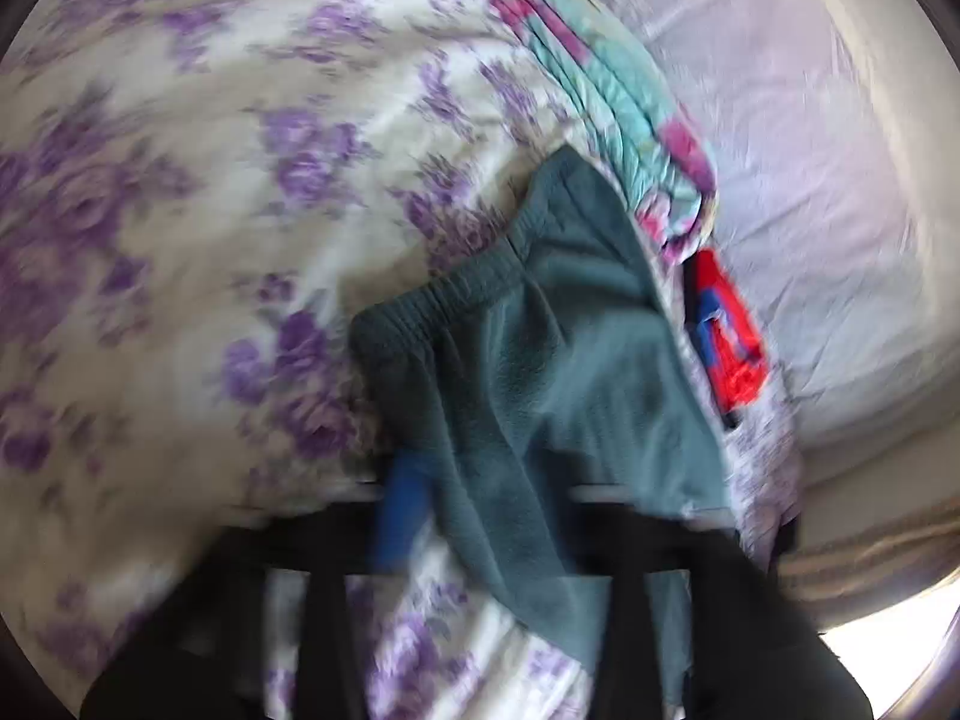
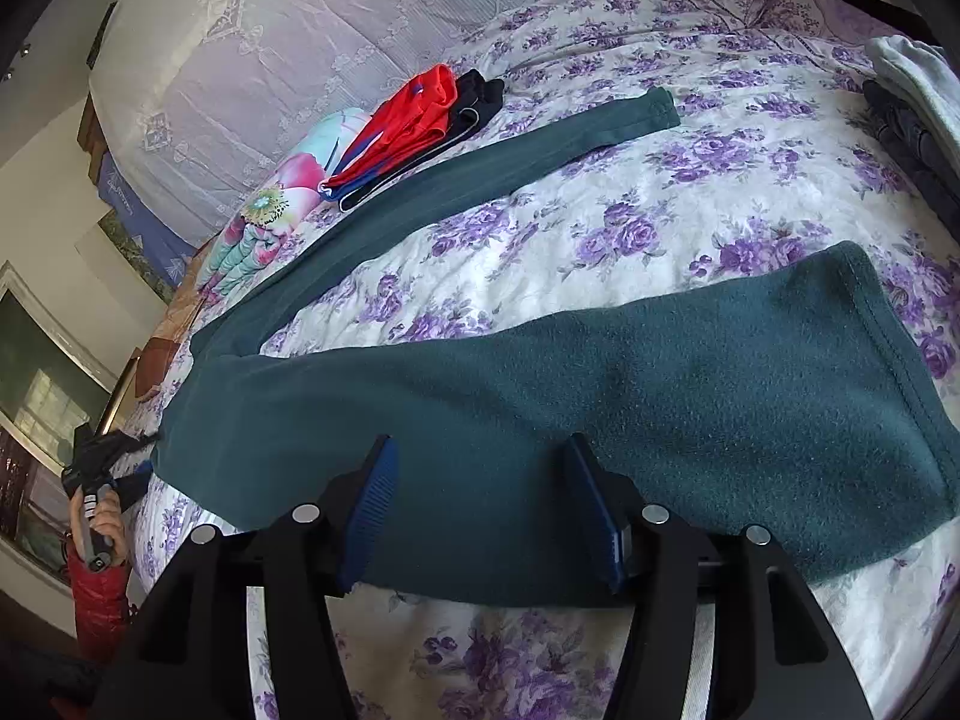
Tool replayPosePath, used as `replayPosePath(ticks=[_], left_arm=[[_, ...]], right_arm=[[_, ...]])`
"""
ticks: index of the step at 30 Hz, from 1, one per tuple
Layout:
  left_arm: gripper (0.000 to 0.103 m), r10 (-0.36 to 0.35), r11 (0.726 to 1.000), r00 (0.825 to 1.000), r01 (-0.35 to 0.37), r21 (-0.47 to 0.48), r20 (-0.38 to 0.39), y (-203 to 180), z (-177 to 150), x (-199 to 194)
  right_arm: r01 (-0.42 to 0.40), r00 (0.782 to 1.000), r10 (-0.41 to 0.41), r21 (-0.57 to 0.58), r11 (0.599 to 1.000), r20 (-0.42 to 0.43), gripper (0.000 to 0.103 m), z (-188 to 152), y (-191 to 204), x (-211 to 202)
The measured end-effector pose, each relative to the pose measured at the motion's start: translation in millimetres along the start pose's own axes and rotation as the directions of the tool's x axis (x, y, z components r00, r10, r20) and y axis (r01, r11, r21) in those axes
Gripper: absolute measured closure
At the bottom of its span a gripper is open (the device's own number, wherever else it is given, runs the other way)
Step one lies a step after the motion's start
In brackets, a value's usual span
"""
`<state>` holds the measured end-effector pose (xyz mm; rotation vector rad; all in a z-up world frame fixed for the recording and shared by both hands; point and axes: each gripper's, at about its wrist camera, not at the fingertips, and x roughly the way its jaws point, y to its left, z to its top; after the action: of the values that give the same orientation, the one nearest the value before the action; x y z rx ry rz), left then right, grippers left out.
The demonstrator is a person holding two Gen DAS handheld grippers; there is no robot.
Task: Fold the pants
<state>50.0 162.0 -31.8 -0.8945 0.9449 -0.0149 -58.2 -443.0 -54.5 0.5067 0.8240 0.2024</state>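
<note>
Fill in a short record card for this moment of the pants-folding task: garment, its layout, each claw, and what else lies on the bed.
garment: teal fleece pants
layout: spread on the floral bedspread, legs apart
right claw: open, over the near leg
left claw: at the waistband end, blurred, grip unclear
other items: red and blue garment, black garment, floral quilt

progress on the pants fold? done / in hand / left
Done: the teal pants lie spread on the floral bedspread, legs apart in a V; no fold made yet.
In hand: the left gripper appears to have the waistband end; that view is blurred, so the grip is unclear. The right gripper is open over the near leg's edge.
Left: every fold.
</note>
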Motion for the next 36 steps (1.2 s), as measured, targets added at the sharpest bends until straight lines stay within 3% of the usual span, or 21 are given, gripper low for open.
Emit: replayPosePath(ticks=[6,7,8,10,12,14,16,19,23,29,36], left_arm=[[0.098,-0.047,0.999,0.999,0.047,0.001,0.024,22,-3,-31],[0.097,-0.029,1.000,1.000,0.029,0.008,0.009,25,-1,-34],[0.097,0.046,0.999,0.999,-0.047,0.014,0.011,27,0,-36],[0.083,0.091,0.996,0.995,-0.092,0.008,0.049,31,7,-44],[0.045,0.066,0.998,0.993,-0.064,-0.027,0.096,33,18,-58],[0.036,0.072,0.996,0.984,-0.064,-0.056,0.166,27,31,-68],[0.036,0.071,0.998,0.983,-0.070,-0.010,0.171,10,47,-62],[0.036,0.069,0.994,0.989,-0.079,0.073,0.130,-25,74,-29],[0.036,0.047,0.991,0.999,-0.049,0.123,0.020,-58,99,27],[0.035,0.156,0.944,0.978,-0.188,0.273,0.136,-81,123,55],[0.038,0.064,0.915,0.997,-0.077,0.396,0.047,-78,137,85]], right_arm=[[-0.014,0.999,0.014,-0.005,1.000,-0.039,0.047,1,-11,-7],[-0.025,0.999,0.025,0.010,1.000,-0.043,0.048,2,-15,-8],[-0.035,0.998,0.037,0.027,0.999,-0.047,0.048,4,-17,-8],[-0.033,0.999,0.035,0.053,0.998,-0.032,0.046,12,-18,-11],[-0.027,1.000,0.028,0.042,0.999,-0.007,0.046,22,-14,-14],[-0.038,0.999,0.038,0.041,0.998,0.003,0.046,40,-9,-12],[-0.025,1.000,0.025,0.008,1.000,0.012,0.046,60,2,-6],[0.022,1.000,-0.019,-0.131,0.991,0.022,0.046,91,34,14],[-0.093,0.995,0.089,-0.100,0.991,-0.045,0.046,118,58,47],[-0.111,0.988,0.096,-0.126,0.986,-0.121,0.046,122,87,78],[-0.124,0.982,0.105,-0.117,0.985,-0.155,0.046,142,110,105]])
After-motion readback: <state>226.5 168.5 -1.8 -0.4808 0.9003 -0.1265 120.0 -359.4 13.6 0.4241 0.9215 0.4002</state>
